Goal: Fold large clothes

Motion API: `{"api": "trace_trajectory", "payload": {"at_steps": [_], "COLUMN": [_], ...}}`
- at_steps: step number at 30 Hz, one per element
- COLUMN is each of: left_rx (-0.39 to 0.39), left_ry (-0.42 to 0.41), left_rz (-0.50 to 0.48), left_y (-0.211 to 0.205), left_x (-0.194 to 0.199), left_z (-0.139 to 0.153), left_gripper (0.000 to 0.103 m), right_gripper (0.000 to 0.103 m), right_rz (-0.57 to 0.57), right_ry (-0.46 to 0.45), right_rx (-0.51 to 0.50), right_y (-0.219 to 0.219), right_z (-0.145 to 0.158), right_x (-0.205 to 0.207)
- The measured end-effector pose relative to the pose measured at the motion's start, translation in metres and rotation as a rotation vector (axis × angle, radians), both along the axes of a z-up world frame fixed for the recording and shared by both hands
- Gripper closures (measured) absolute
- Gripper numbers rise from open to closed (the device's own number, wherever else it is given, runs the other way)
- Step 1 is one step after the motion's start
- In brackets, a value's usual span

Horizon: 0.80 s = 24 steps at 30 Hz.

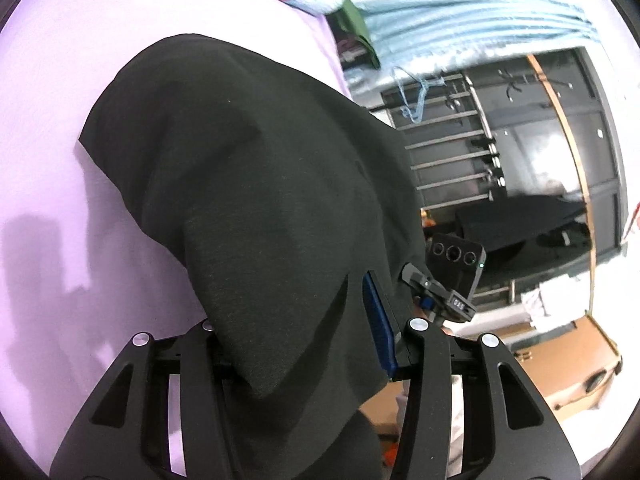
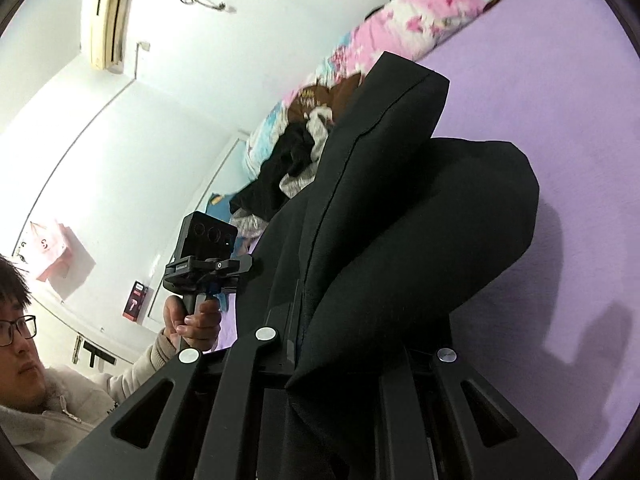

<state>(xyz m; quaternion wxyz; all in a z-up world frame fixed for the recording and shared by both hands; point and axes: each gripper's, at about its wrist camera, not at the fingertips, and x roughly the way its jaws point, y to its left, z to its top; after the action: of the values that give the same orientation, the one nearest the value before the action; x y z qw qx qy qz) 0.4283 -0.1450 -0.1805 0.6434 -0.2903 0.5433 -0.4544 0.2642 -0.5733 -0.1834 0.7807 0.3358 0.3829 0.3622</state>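
Both grippers are up over the purple bed [image 1: 60, 128], the black garment [image 1: 260, 184] draped between them. Left gripper [image 1: 304, 344] clamps a thick bunch of its cloth; right gripper [image 2: 340, 352] is clenched tight on its edge. A quilt [image 2: 400, 32] lies beyond

Only a small tag [image 1: 458, 303] on the right tongs' mount shows digits, seemingly "015".
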Motion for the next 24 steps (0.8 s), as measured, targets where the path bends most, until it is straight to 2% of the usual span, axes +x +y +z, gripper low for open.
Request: {"api": "trace_trajectory", "payload": {"at_steps": [11,17,18,22,24], "left_rx": [-0.007,-0.065,-0.043,-0.069,-0.046], "left_ry": [-0.054,-0.09,-0.099,-0.079,-0.039], "left_rz": [-0.138,-0.208,-0.203,-0.233,-0.222], "left_y": [-0.115,-0.184,-0.193,-0.227,-0.235], "left_x": [-0.012,-0.008,-0.007,0.003,0.012], "left_z": [0.058,0.085,0.087,0.078,0.057], "left_gripper": [0.059,0.059,0.059,0.059,0.059], "right_gripper": [0.093,0.092,0.092,0.09,0.09], "right_rz": [-0.121,-0.209,-0.215,-0.236,-0.241], "right_ry": [-0.069,-0.132,-0.141,-0.153,-0.123], "right_rx": [-0.005,-0.001,-0.002,0.012,0.005], "right_y": [-0.079,-0.128,-0.131,-0.145,-0.147], "right_z": [0.042,0.06,0.06,0.05,0.03], "right_x": [-0.05,-0.082,-0.085,-0.094,-0.087]}}
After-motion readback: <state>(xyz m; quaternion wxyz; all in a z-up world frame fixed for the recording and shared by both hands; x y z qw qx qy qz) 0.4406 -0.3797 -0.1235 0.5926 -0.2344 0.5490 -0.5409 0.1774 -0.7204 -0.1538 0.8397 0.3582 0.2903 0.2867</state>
